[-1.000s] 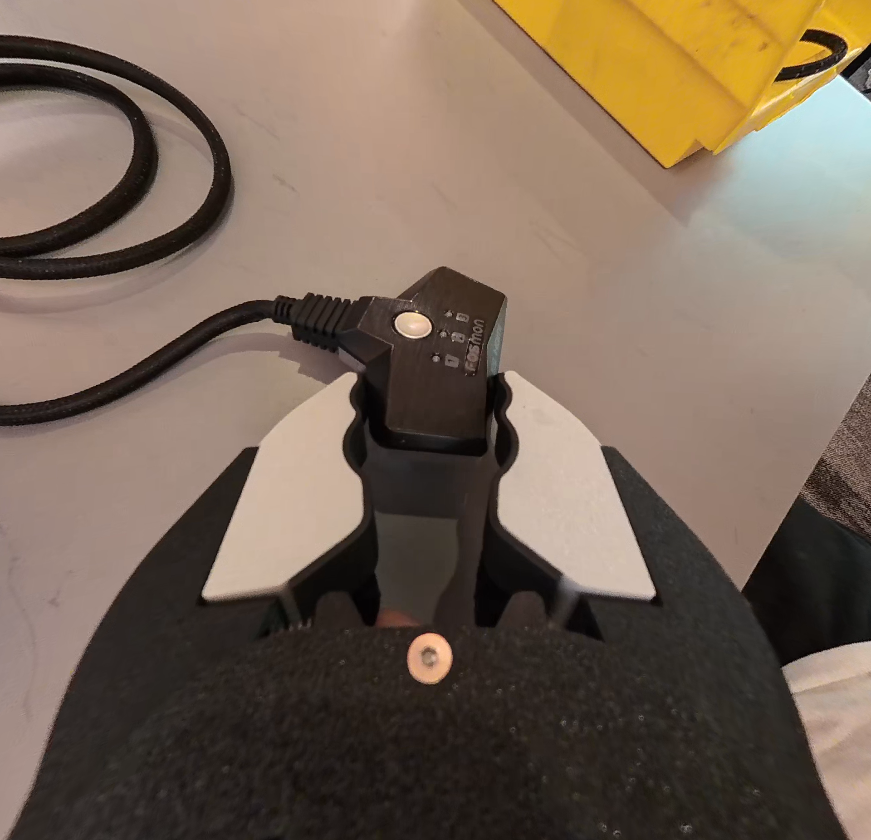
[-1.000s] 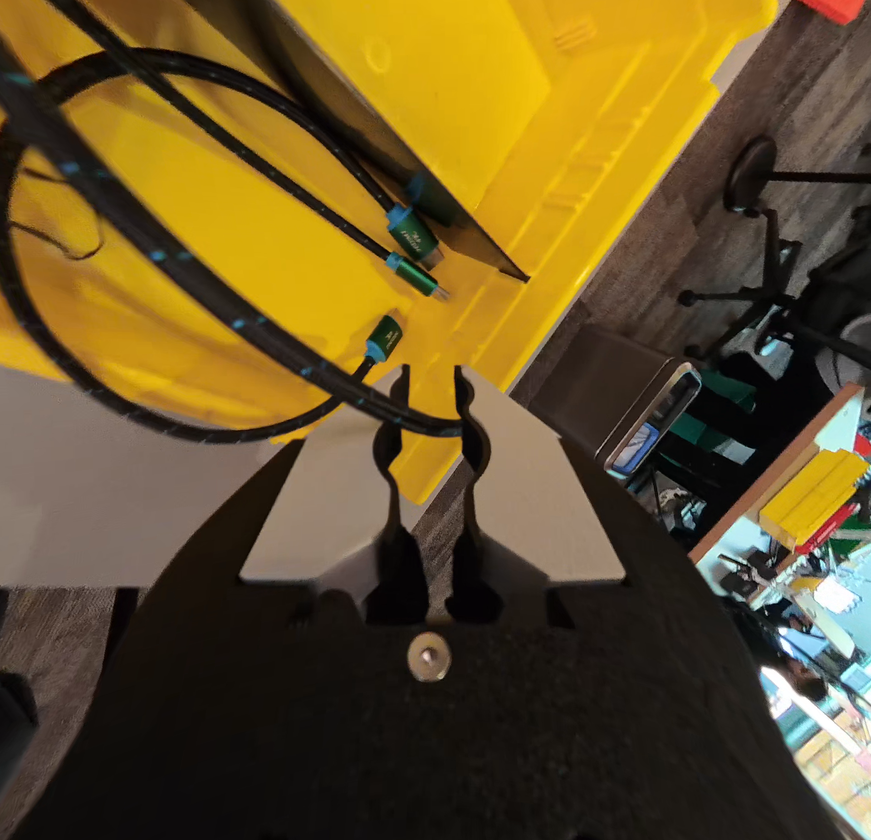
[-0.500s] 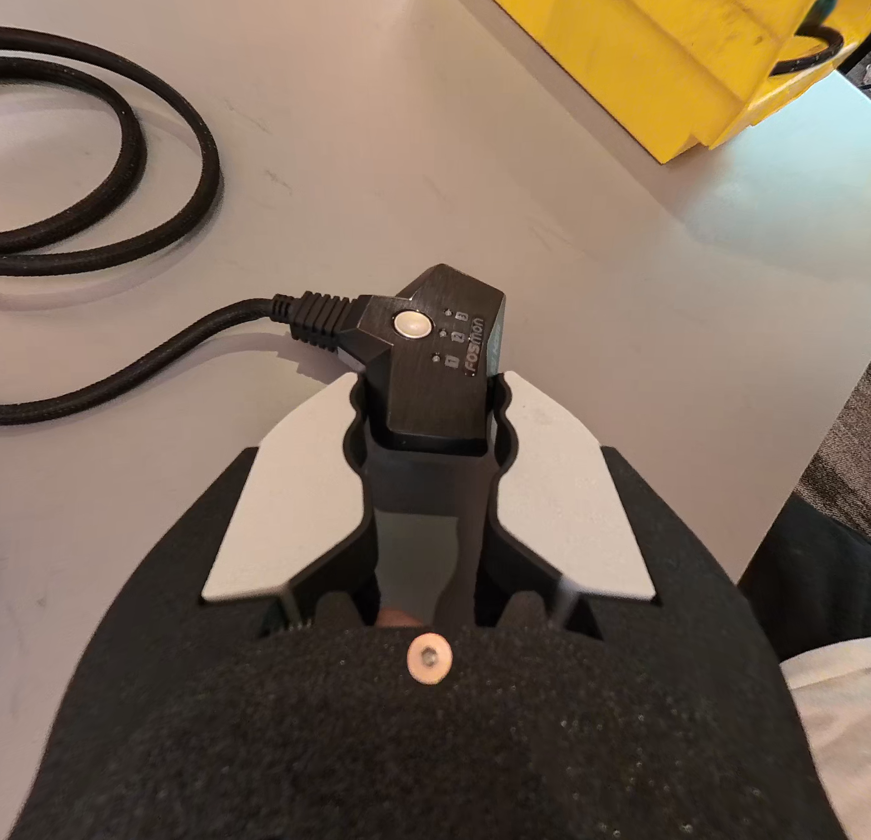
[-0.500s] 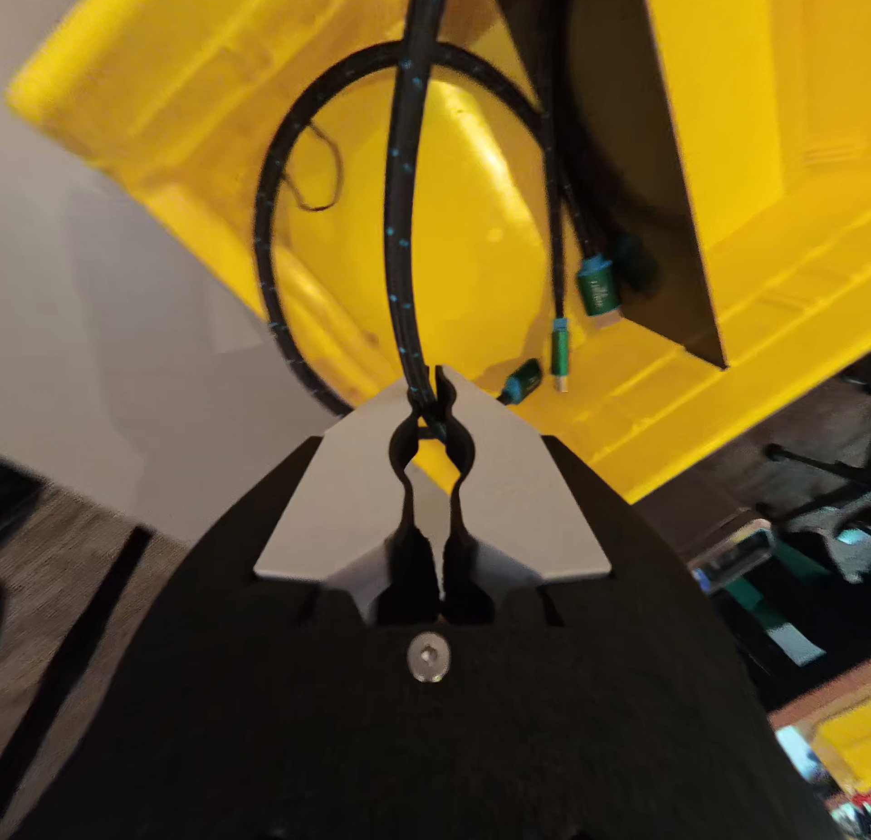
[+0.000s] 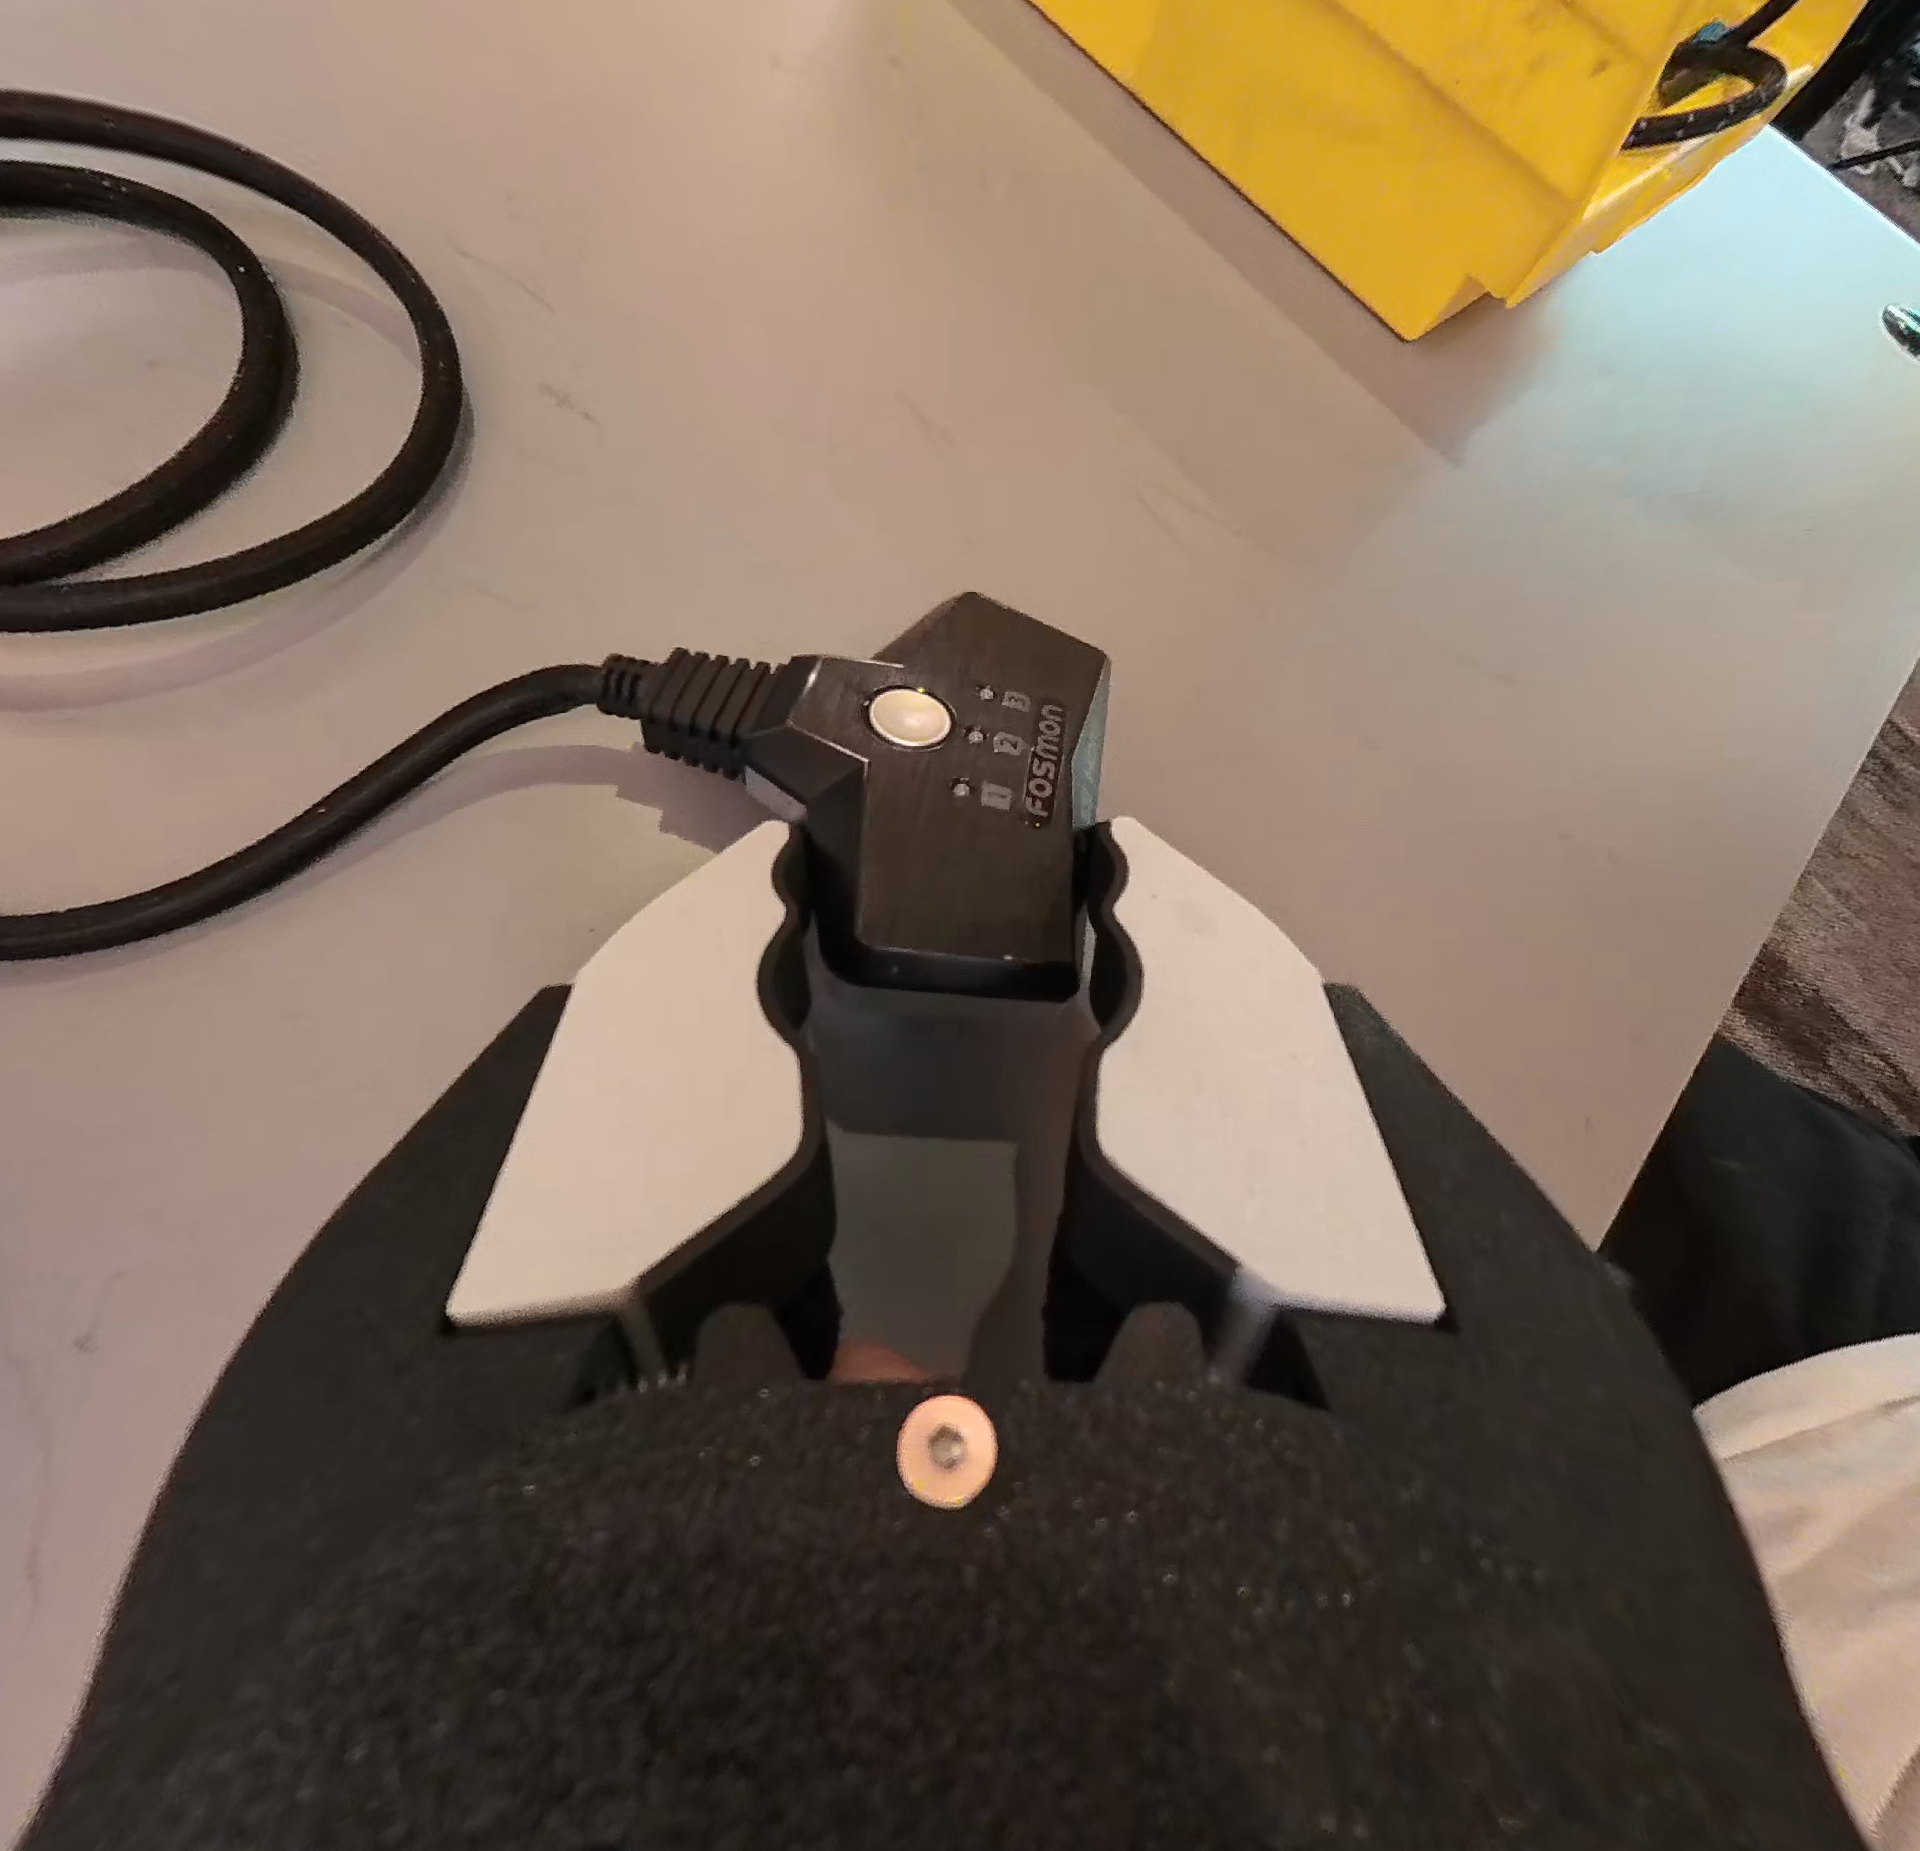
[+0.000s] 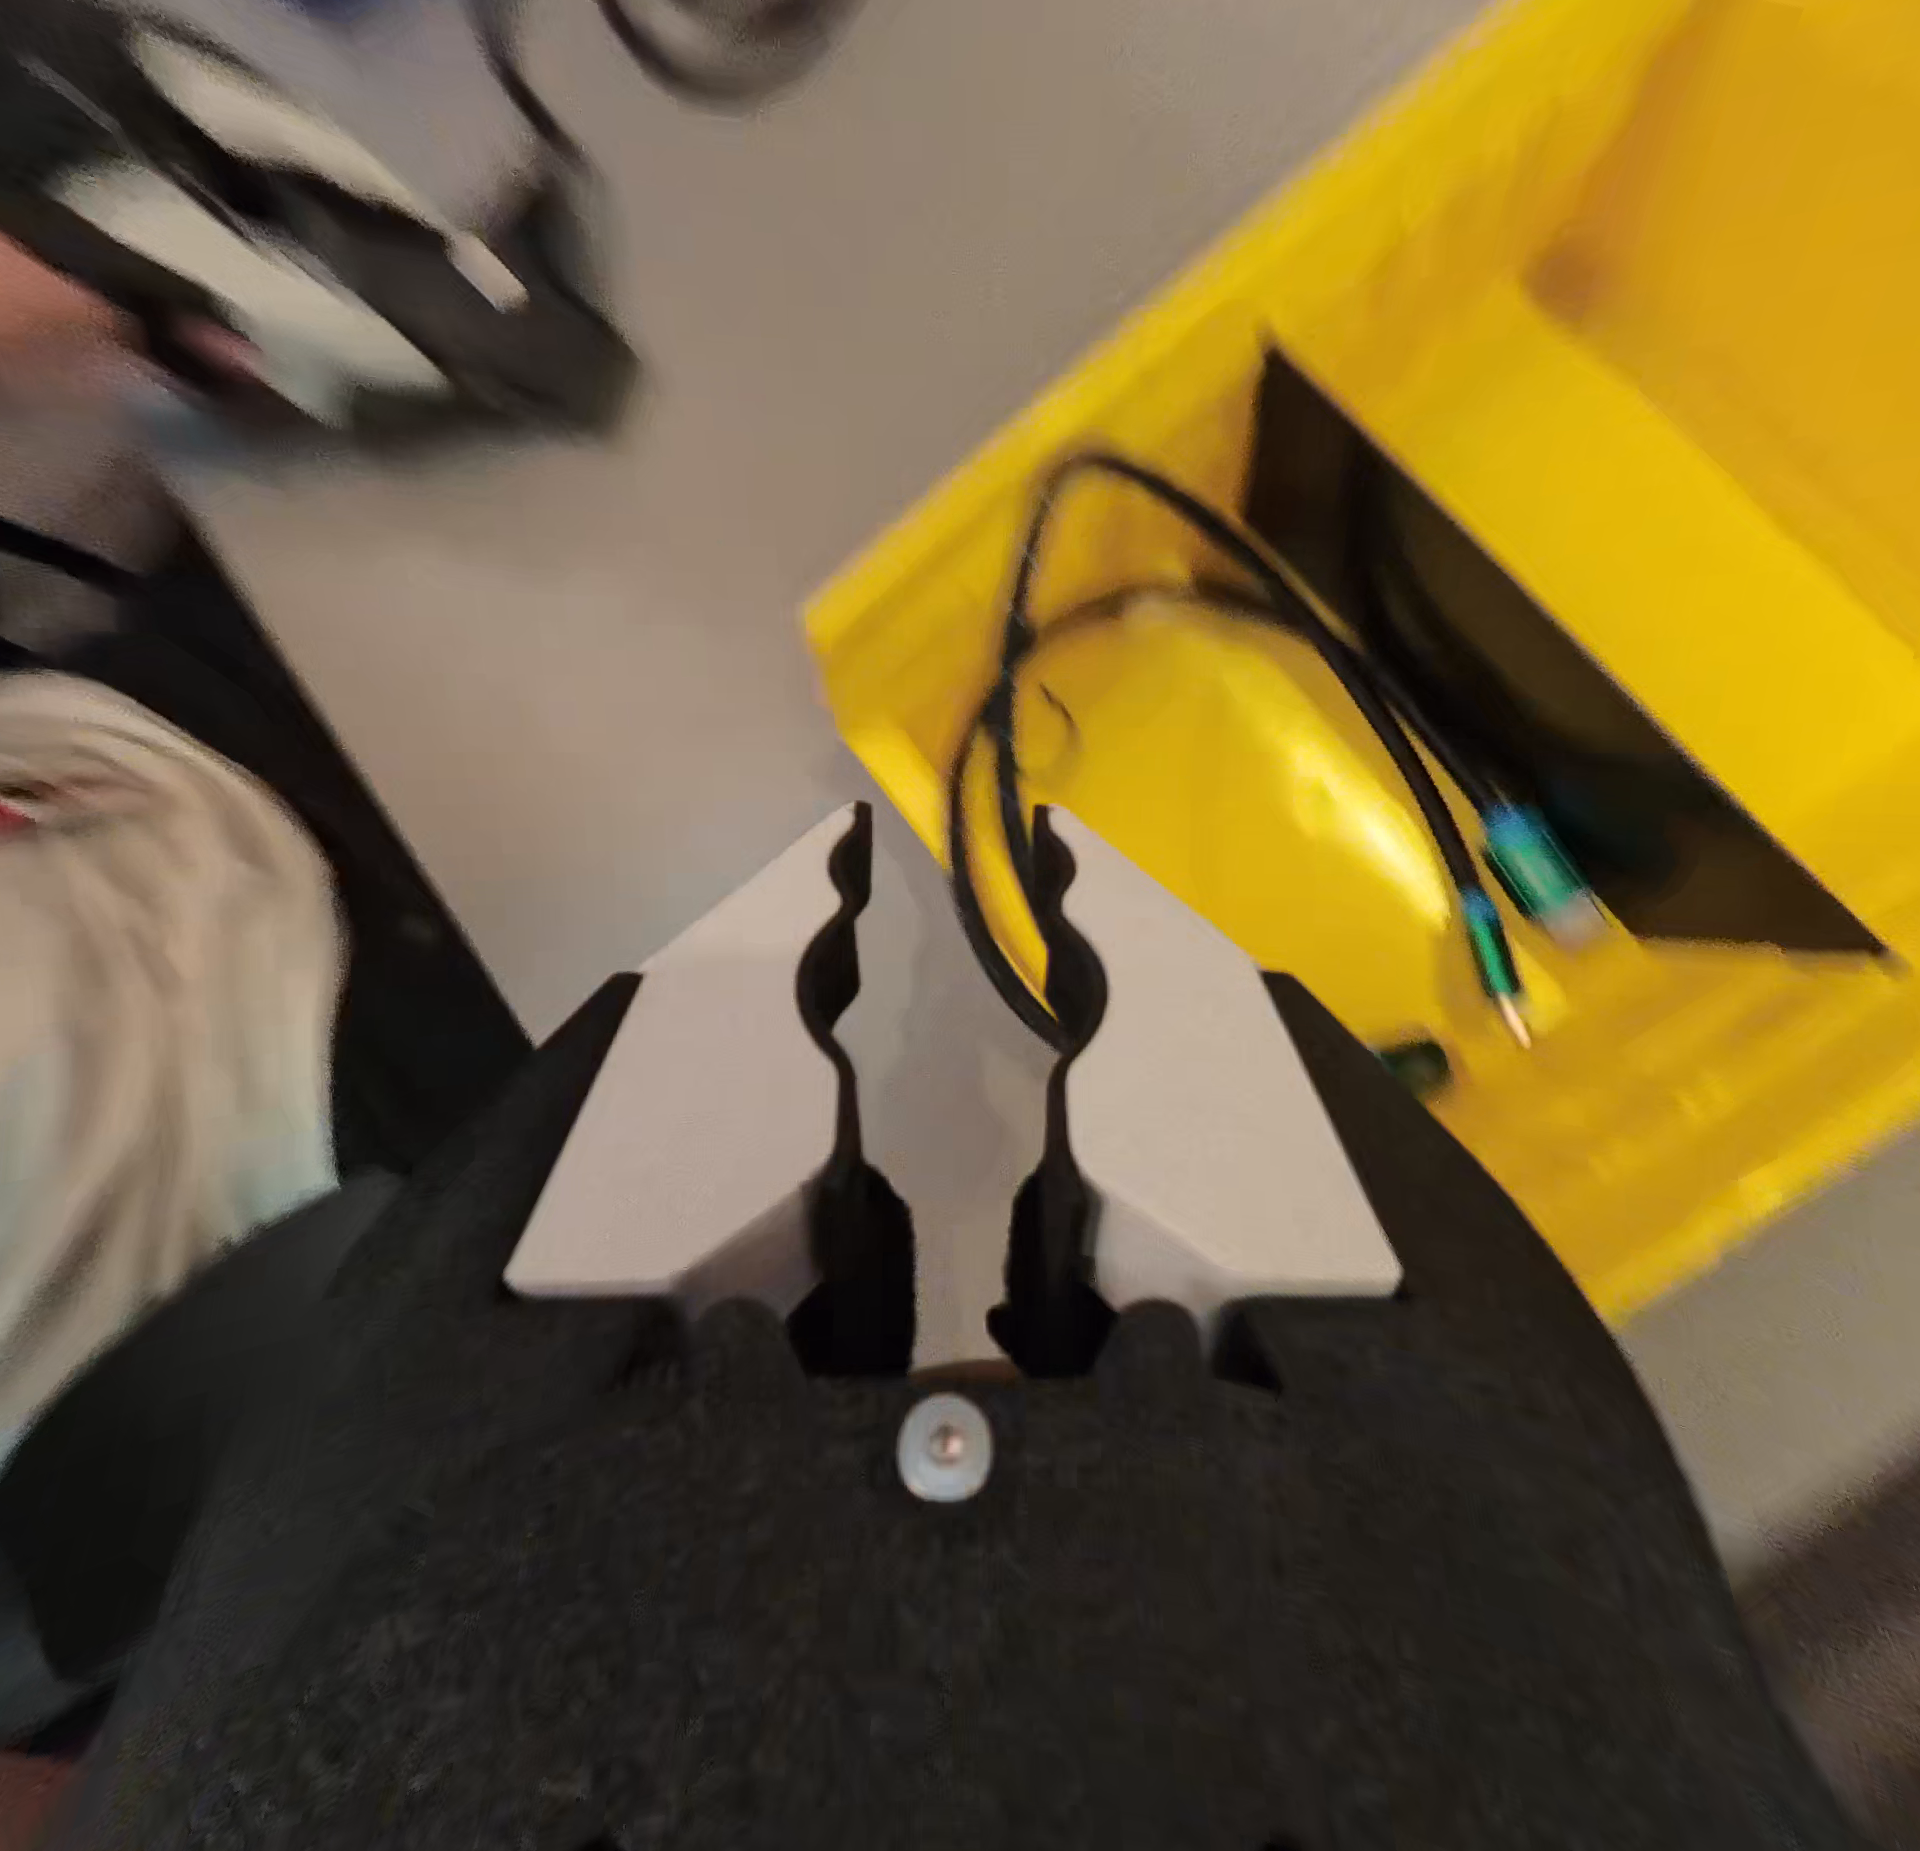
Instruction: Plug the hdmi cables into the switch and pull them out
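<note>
Here the black switch point(image 5: 961, 804) sits pinched between the two pale fingers of the left claw point(image 5: 940, 845), whose jaws are closed against its two sides; the rear half of the switch lies inside the claw and the front half pokes out past the fingertips, its round silver button facing up. From the switch's left corner a ribbed strain relief leads into its own thick black cable point(image 5: 312, 845), which runs off to the left of the claw over the pale counter point(image 5: 1195, 399) and curls into loose loops ahead and to the left. Ahead and to the right of the left claw stands a yellow bin point(image 5: 1403, 87), well apart from the switch, with a black cord hanging over its far edge.

The right wrist view is smeared by motion. The right claw point(image 6: 951, 835) stands parted, a clear gap between its fingers, gripping nothing. A thin black hdmi cable point(image 6: 987, 928) loops in the gap close against the inner face of its right finger; whether it touches that finger I cannot tell. Ahead and to the right of this claw, inside the yellow bin point(image 6: 1662, 347), more thin black cables end in green plugs point(image 6: 1538, 866) beside a dark divider. Ahead and to the left, blurred, the left claw point(image 6: 312, 274) shows over the counter point(image 6: 675, 554).
</note>
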Motion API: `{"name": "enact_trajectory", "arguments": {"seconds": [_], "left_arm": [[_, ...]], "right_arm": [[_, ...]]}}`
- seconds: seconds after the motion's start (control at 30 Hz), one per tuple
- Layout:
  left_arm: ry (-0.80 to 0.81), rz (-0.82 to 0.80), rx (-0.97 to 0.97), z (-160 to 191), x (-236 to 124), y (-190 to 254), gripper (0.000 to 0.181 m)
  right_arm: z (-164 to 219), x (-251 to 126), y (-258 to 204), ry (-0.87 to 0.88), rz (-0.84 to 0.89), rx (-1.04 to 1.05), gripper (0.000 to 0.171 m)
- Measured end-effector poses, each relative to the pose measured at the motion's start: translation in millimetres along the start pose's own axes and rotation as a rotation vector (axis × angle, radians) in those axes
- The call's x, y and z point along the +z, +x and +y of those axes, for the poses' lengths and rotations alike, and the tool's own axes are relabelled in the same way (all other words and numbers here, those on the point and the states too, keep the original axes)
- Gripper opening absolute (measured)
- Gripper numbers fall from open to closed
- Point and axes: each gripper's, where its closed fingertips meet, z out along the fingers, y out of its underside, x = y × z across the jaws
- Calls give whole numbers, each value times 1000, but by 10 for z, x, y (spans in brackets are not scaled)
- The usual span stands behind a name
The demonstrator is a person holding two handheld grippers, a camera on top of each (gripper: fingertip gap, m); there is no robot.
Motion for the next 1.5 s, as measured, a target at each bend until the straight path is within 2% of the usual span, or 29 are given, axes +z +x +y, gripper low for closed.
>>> {"name": "enact_trajectory", "arguments": {"seconds": [0.07,0.17,0.27,0.37,0.5,0.6,0.73,1.0,1.27,1.4,1.5], "left_arm": [[-9,17,18,11,-9,14,51],[35,102,49,-52,-85,93,51],[153,266,57,-232,-305,250,51],[291,411,65,-431,-606,369,51],[361,538,69,-540,-822,478,51],[350,573,55,-511,-793,511,51],[345,573,57,-476,-723,536,51],[336,573,66,-436,-698,522,51],[345,588,76,-455,-746,546,51],[386,553,69,-496,-768,498,56],[405,509,58,-524,-782,397,55]], "right_arm": [[-313,-73,-270,240,-120,6,31],[-601,33,-642,476,-205,50,39],[-648,484,-1251,525,-333,13,66],[-690,927,-1803,574,-397,-89,80],[-979,1149,-2200,725,-457,-160,84],[-1068,1326,-2237,700,-388,-277,82],[-1076,1452,-2242,656,-379,-342,54],[-977,1530,-2200,595,-399,-309,55],[-955,1488,-2220,510,-380,-351,49],[-1030,1388,-2172,475,-302,-428,49],[-1226,1118,-2049,478,-236,-477,49]]}}
